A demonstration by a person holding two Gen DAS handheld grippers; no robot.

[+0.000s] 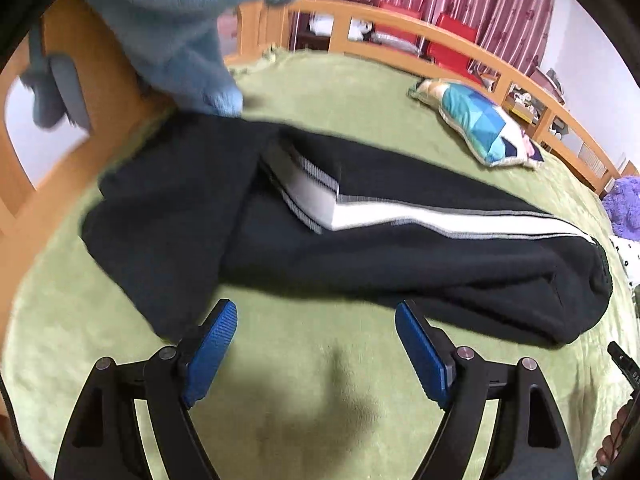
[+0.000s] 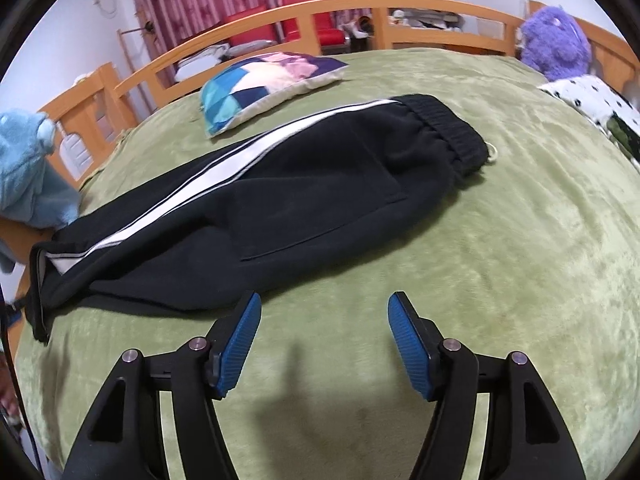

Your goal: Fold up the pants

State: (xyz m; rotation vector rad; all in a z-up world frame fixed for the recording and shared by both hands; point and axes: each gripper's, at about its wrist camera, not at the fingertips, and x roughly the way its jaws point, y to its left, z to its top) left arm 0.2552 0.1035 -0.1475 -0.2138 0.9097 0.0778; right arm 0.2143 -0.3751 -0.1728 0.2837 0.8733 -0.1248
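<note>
Left gripper (image 1: 316, 312) jaws apart, nothing between, low centre over green blanket (image 1: 304, 392). Right gripper (image 2: 324, 304) same, empty. Black pants (image 2: 288, 176) lie mid-frame just beyond the fingertips, waistband upper right. Patchwork pillow (image 2: 264, 80) behind, wooden bed rail (image 2: 320, 8) farthest.

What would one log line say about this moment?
stage: pants folded lengthwise on green blanket | left hand-held gripper: open, empty | right hand-held gripper: open, empty | neither touching pants

Both grippers are hanging tilted downward — left gripper (image 1: 316, 322) and right gripper (image 2: 324, 314) standing apart-jawed, gripping nothing.
</note>
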